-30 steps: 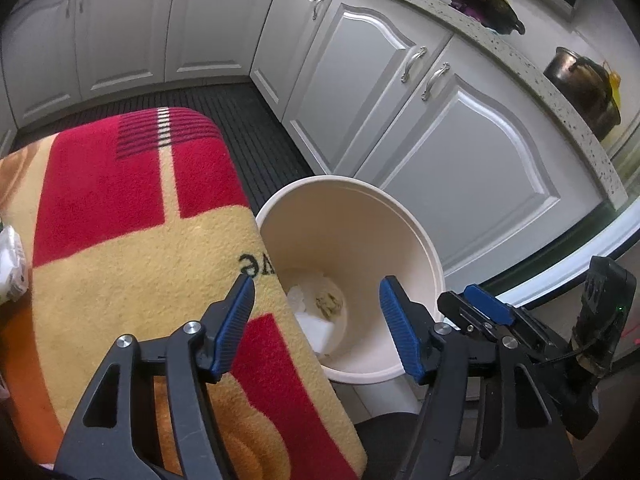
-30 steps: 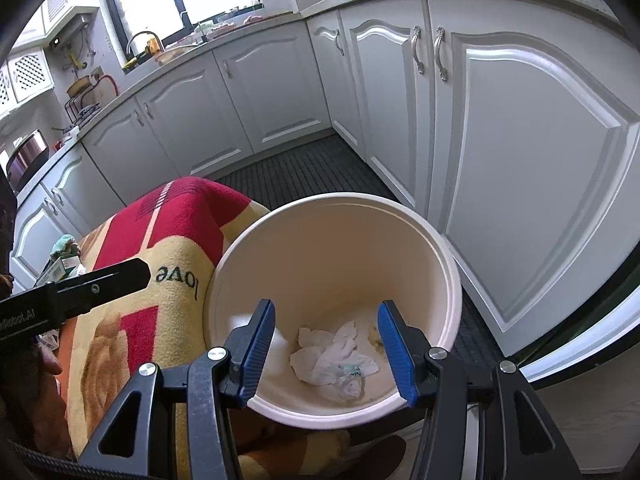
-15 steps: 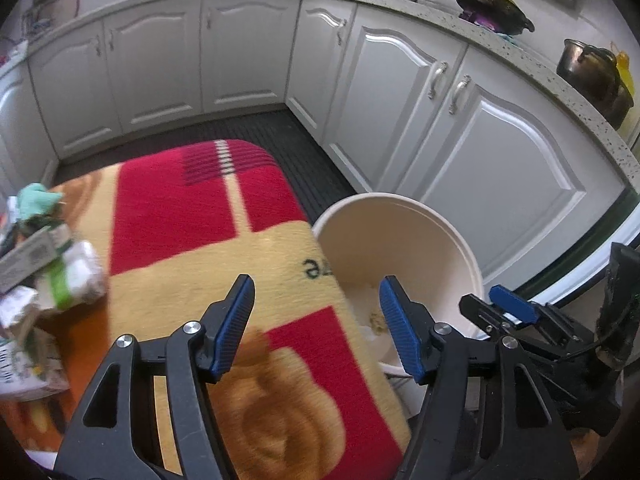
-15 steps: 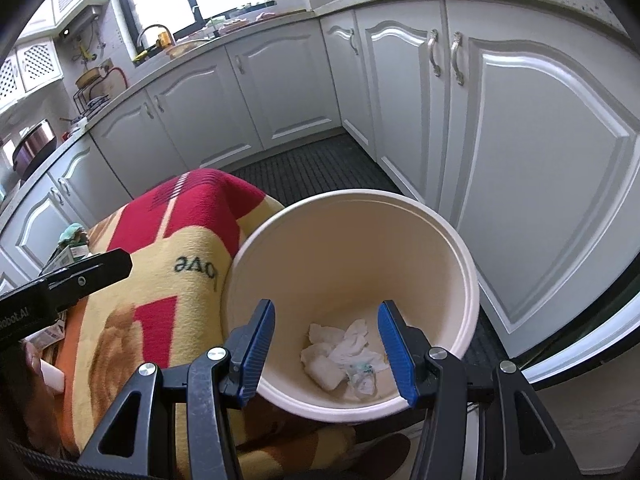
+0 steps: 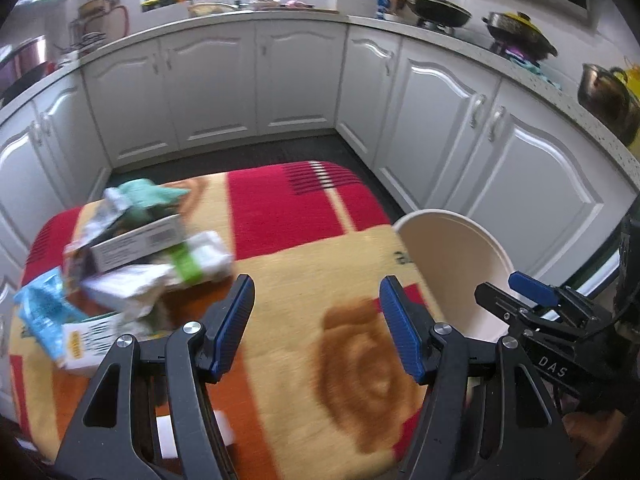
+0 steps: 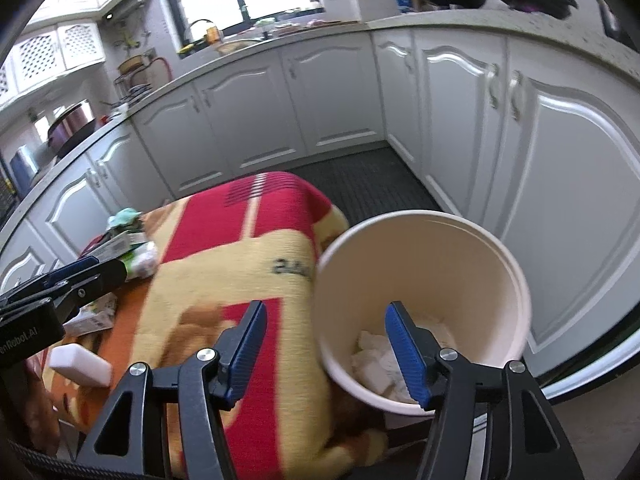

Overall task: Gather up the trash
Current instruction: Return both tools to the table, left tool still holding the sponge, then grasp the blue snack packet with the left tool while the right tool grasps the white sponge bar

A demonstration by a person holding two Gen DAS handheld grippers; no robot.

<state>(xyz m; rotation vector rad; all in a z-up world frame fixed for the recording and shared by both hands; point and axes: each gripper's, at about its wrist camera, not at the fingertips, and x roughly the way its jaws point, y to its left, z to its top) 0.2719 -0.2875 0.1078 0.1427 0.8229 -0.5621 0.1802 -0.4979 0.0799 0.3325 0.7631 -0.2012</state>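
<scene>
The left gripper point(image 5: 314, 322) gapes, holding nothing; the blurred trash pile point(image 5: 132, 264) lies ahead-left. The right gripper point(image 6: 326, 344), jaws just widened, grips nothing; its right finger hides part of the bin point(image 6: 424, 240)'s crumpled tissues point(image 6: 374, 360).

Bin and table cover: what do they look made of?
Bin: likely plastic, cream, smooth semi-matte wall with a rolled rim and soft sheen. Table cover: woven or fleecy textile, red, yellow and orange, fuzzy nap, draping over the edge; the exact fibre can't be told.
</scene>
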